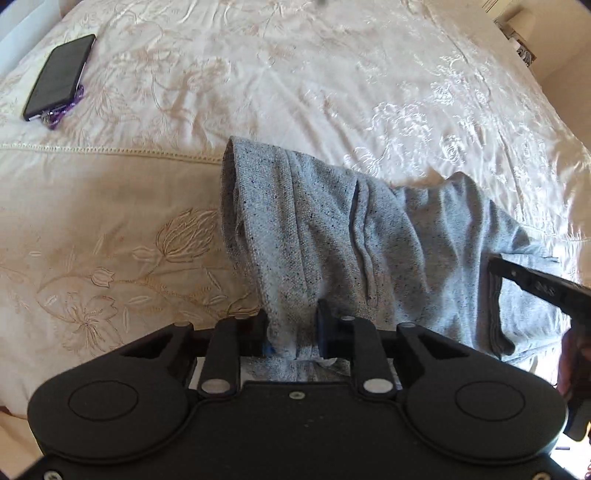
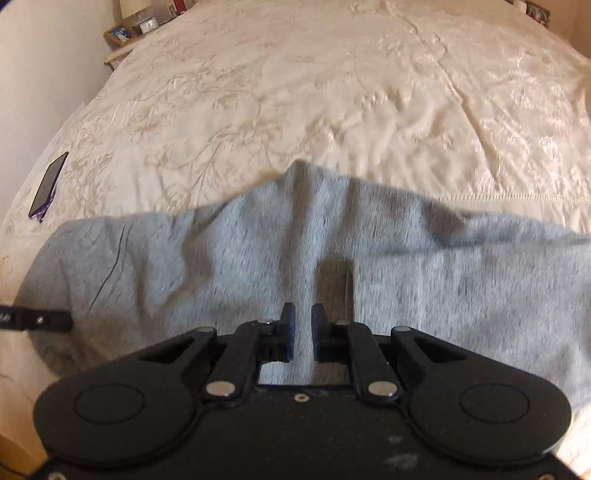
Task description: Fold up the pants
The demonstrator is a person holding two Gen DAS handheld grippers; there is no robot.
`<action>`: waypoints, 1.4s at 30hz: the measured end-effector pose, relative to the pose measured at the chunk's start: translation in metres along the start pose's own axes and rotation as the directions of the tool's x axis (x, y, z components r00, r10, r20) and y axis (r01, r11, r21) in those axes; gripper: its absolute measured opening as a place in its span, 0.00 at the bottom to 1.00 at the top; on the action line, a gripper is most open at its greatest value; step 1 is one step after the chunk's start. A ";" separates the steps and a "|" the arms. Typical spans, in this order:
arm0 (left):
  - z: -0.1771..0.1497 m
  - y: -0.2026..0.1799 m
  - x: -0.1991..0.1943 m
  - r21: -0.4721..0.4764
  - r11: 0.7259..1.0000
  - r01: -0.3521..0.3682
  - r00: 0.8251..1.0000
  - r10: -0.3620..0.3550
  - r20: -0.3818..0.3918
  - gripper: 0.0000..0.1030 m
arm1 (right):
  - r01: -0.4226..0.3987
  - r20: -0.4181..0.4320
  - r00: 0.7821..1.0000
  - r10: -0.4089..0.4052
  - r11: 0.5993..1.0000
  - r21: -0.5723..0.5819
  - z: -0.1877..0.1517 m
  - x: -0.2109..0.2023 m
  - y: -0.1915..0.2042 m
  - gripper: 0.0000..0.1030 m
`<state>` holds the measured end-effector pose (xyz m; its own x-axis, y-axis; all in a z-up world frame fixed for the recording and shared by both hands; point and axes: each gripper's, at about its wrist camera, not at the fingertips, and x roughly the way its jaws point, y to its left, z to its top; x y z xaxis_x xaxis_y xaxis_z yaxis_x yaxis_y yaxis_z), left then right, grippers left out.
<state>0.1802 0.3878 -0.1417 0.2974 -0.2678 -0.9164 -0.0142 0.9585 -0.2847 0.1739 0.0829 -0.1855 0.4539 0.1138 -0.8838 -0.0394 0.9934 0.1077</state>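
Observation:
Grey speckled pants lie bunched on a cream embroidered bedspread. My left gripper is shut on a gathered edge of the pants, and the cloth rises from the bed into its jaws. At the right edge a black finger of the other gripper reaches onto the cloth. In the right wrist view the pants spread wide, slightly blurred. A raised ridge of the cloth runs between the pads of my right gripper, which is shut on it. A finger of the left gripper shows at the left edge.
A dark phone with a purple strap lies on the bedspread at the far left, also seen as the phone in the right wrist view. A bedside table with a picture frame stands past the bed's far left corner. The bedspread stretches far beyond the pants.

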 end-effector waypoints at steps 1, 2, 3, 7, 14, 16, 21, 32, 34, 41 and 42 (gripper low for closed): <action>0.001 -0.005 -0.004 0.002 1.000 0.001 1.000 -0.001 0.011 0.27 | 0.008 -0.005 1.000 -0.008 1.000 0.013 0.009 0.009 -0.003 0.11; 0.001 -0.008 -0.007 0.004 1.000 0.000 1.000 0.000 0.019 0.27 | 0.013 -0.021 1.000 -0.012 0.999 0.035 0.016 0.018 -0.006 0.11; 0.001 -0.012 -0.011 0.010 1.000 -0.002 1.000 0.002 0.028 0.27 | 0.013 -0.042 0.999 -0.010 0.998 0.056 0.019 0.025 -0.009 0.11; 0.005 -0.026 -0.019 0.002 1.000 -0.007 0.998 0.007 0.067 0.26 | -0.008 -0.116 0.993 0.013 0.999 0.047 -0.005 0.029 -0.012 0.11; 0.008 -0.062 -0.045 0.033 0.999 -0.015 0.992 0.011 0.128 0.25 | -0.085 -0.164 0.983 0.082 0.996 -0.011 -0.099 -0.017 -0.012 0.11; 0.007 -0.085 -0.055 0.065 0.997 -0.039 0.988 0.029 0.149 0.25 | -0.116 -0.172 0.979 0.111 0.993 -0.020 -0.107 -0.023 -0.017 0.11; 0.005 -0.163 -0.081 0.155 0.983 -0.098 0.972 0.061 0.225 0.24 | -0.226 -0.118 0.967 0.226 0.974 0.013 -0.094 -0.050 -0.048 0.11; -0.023 -0.406 0.005 0.380 0.925 0.021 0.984 -0.086 0.156 0.25 | -0.144 -0.032 0.988 0.150 0.981 0.130 -0.080 -0.091 -0.216 0.12; -0.030 -0.436 0.054 0.379 0.924 0.055 0.994 -0.087 0.066 0.26 | -0.095 -0.059 0.993 0.106 0.982 0.164 -0.085 -0.086 -0.253 0.13; -0.051 -0.453 0.073 0.386 0.922 0.000 0.999 -0.018 0.044 0.33 | -0.015 -0.058 0.998 0.024 0.989 0.149 -0.081 -0.100 -0.326 0.24; -0.049 -0.445 0.069 0.375 0.927 -0.025 0.998 0.004 0.056 0.33 | -0.021 -0.038 0.999 0.027 0.990 0.141 -0.077 -0.102 -0.330 0.26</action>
<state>0.1600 -0.0624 -0.0918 0.3503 -0.2579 -0.9005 0.3376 0.9315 -0.1354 0.0717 -0.2555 -0.1656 0.4186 0.1406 -0.8972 0.0774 0.9788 0.1895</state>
